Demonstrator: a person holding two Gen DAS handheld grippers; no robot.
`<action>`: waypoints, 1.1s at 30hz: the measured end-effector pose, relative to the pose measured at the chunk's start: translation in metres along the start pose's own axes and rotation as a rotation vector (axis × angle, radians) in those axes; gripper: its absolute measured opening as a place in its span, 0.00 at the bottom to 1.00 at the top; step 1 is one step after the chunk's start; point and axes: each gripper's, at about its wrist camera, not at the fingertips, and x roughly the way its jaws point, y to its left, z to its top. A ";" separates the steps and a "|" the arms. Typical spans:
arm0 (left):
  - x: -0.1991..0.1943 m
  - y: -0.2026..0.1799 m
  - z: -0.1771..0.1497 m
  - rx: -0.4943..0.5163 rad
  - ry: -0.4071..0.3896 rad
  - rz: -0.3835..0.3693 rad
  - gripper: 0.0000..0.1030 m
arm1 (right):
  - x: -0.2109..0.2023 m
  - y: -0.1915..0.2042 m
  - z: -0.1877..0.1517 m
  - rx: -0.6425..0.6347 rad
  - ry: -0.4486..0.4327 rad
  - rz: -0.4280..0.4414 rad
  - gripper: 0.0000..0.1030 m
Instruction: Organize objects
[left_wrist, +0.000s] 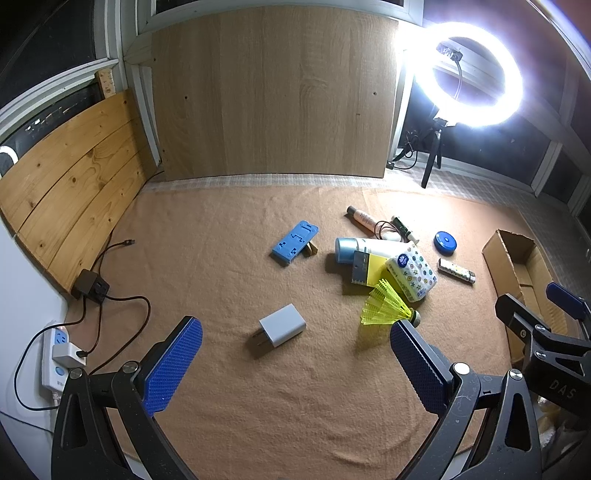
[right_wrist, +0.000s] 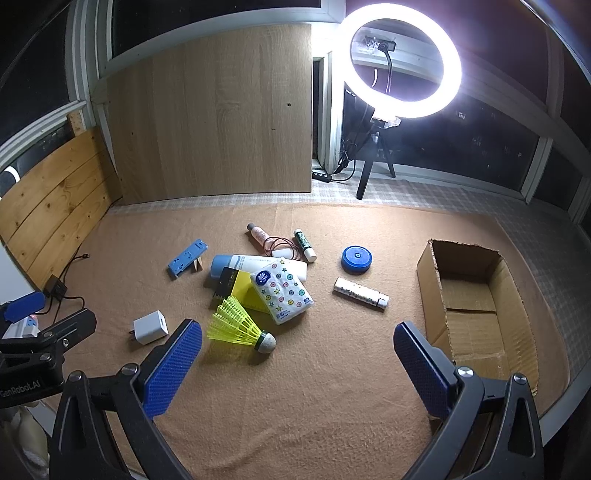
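Loose items lie on a tan blanket: a yellow shuttlecock, a white charger, a star-printed tissue pack, a blue-capped white bottle, a blue phone stand, a blue round tin and a patterned tube. An open cardboard box stands at the right. My left gripper hovers open just short of the charger. My right gripper hovers open, the shuttlecock by its left finger. Neither holds anything.
A lit ring light on a tripod stands behind the blanket, beside a wooden panel. A power strip, a black adapter and cables lie along the left edge by pine boards. A pink bottle and green tube lie farther back.
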 end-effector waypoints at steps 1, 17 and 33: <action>0.001 0.000 0.001 -0.002 0.003 -0.003 1.00 | 0.001 0.000 0.000 0.000 0.001 0.000 1.00; 0.019 -0.011 0.006 0.022 0.026 -0.006 1.00 | 0.020 0.000 0.001 -0.004 0.040 0.006 1.00; 0.053 -0.026 0.005 0.066 0.056 -0.025 1.00 | 0.056 -0.019 -0.004 0.067 0.113 0.093 1.00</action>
